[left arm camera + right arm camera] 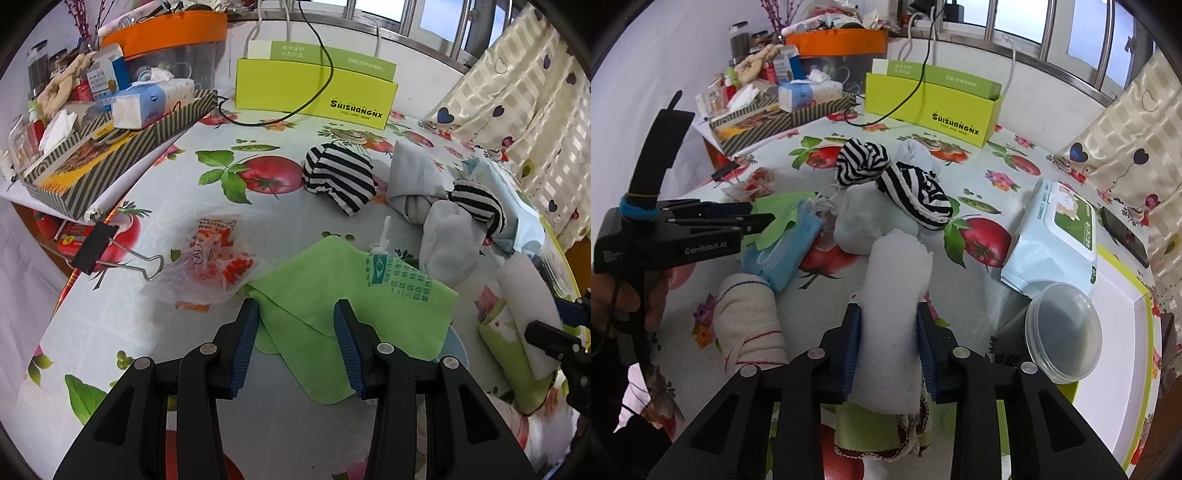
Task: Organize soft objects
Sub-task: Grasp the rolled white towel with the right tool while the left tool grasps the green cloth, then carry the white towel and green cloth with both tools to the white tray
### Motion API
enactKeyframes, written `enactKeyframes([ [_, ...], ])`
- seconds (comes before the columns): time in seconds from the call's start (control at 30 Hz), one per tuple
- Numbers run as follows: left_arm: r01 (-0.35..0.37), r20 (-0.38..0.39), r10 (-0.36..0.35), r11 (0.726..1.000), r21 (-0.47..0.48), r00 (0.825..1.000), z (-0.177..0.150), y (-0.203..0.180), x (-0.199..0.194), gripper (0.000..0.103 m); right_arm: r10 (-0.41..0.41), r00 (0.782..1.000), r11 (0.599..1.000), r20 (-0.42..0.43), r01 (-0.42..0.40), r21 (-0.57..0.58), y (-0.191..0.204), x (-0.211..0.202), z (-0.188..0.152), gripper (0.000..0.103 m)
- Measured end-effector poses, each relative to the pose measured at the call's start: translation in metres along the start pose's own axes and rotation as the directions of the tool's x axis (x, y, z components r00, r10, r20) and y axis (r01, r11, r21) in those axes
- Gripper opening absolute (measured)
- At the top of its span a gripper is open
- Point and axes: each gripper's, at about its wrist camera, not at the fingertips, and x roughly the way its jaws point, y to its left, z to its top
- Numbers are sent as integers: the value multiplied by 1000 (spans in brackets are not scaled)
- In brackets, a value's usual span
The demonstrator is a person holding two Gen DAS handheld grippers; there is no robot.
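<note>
Left tongs (pixel 295 314) agape — right tongs (pixel 888 321) clamped

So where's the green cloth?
In the left wrist view, the green cloth lies under the left tool, beside a crinkly plastic bag.

Both views are fisheye cameras riding on a hand-held gripper, each looking forward and steeply down along its own two fingers at the table (pixel 155 325), close above it.

The left view sits nearer the lime-green box (pixel 317 94) than to the table's near edge, facing it almost square on; the left hand-held gripper (pixel 295 310) fills its lower middle.

The right view faces the same lime-green box (pixel 934 107) from further right and further back, with the right hand-held gripper (pixel 888 317) at bottom.

Both share the box, the striped socks (pixel 338 177) in front of it, and the green cloth (pixel 332 295).
</note>
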Motion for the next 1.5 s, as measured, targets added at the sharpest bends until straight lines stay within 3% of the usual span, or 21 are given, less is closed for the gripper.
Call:
enactKeyframes([
  [0.1,-11,5,11,1000,12,1000,0,-1,0,18,-1,1000,1000,6,1,2,-1,-1,0,26],
  [0.2,9,3,-9,1000,20,1000,-1,-2,0,7,-3,1000,1000,14,3,0,0,-3,0,26],
  [0.33,29,8,-29,1000,10,1000,-2,-2,-4,7,-6,1000,1000,29,6,1,-1,-8,0,26],
  [0.6,68,89,-68,998,0,994,3,0,-36,7,-8,997,1000,71,7,12,-4,-22,2,26],
  [0.97,133,200,-135,991,23,971,12,-10,-90,7,-5,990,1000,143,2,23,-5,-48,1,26],
  [1.5,185,239,-210,975,124,948,23,-57,-124,7,-40,979,998,202,28,63,-23,-81,-9,26],
])
